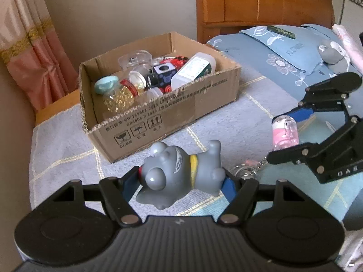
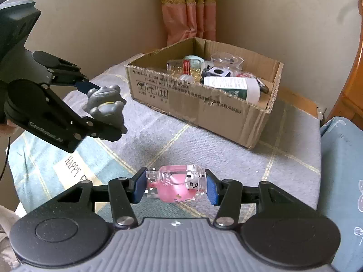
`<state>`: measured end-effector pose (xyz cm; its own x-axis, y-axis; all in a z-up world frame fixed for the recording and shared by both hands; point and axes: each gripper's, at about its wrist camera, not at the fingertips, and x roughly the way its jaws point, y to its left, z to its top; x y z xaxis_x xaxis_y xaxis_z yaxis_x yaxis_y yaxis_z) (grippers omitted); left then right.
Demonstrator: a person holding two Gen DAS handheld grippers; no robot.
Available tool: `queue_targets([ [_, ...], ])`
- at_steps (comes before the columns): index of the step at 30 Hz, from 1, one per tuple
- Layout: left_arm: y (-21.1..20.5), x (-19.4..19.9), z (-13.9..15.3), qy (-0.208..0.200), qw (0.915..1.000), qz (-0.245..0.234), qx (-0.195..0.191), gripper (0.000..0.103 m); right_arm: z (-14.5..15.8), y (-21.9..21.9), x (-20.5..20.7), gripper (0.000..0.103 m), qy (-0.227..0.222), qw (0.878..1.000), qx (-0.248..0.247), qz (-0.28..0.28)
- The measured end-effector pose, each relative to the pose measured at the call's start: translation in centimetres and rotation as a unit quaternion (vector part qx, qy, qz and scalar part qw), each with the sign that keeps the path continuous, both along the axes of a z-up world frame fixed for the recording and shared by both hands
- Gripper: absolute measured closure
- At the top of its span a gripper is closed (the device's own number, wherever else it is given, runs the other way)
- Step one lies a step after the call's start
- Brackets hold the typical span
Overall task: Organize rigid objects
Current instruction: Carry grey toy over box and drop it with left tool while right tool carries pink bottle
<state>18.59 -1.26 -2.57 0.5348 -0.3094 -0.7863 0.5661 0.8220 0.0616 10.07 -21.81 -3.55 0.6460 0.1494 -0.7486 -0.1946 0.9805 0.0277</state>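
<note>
My left gripper (image 1: 181, 181) is shut on a grey toy figure (image 1: 179, 172) with a yellow collar, held lying sideways above the bed cover; the same gripper (image 2: 99, 104) and the toy figure (image 2: 104, 104) show at the left of the right wrist view. My right gripper (image 2: 177, 187) is shut on a clear capsule keychain (image 2: 179, 185) with pink filling and a small panda inside; it also shows as the right gripper (image 1: 285, 133) holding the capsule (image 1: 284, 131), its chain and ring (image 1: 247, 170) hanging below. A cardboard box (image 1: 172, 115) with several items stands ahead.
The box (image 2: 217, 115) holds a white bottle (image 2: 233, 86), a clear jar, a black-and-white cube and other small things. A checked grey-blue blanket (image 2: 204, 145) covers the bed. A blue flowered pillow (image 1: 290, 49), a wooden headboard (image 1: 261, 2) and a pink curtain (image 1: 34, 52) lie beyond.
</note>
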Motion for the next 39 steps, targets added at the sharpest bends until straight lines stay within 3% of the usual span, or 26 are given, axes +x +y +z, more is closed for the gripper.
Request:
queue_targets([
  [8,-0.3,0.7,2.8,-0.018,0.9997,-0.013,-0.001,0.031,2.6,-1.1,0.2,0.046,-0.013,1.0,-0.013,-0.005],
  [17,-1.5,4.1,5.5,-0.049,0.9987,-0.013,-0.001,0.031,6.3,-2.2,1.8,0.046,-0.052,0.998,-0.025,-0.011],
  [27,-3.2,9.3,5.6,-0.049,0.9988,0.0,-0.005,0.03,10.3,-2.9,6.0,0.046,-0.089,0.995,-0.036,-0.021],
  [30,-3.4,10.4,5.1,-0.056,0.9984,0.011,-0.007,0.026,10.8,-2.8,7.2,0.046,-0.094,0.995,-0.04,-0.019],
  [32,-3.3,10.8,4.8,-0.068,0.9974,0.022,-0.001,0.013,10.9,-2.6,7.9,0.046,-0.095,0.995,-0.04,-0.016],
  [39,-1.6,11.2,4.3,-0.062,0.9974,0.032,-0.014,0.01,10.6,-2.0,9.7,0.046,-0.087,0.995,-0.042,-0.009],
])
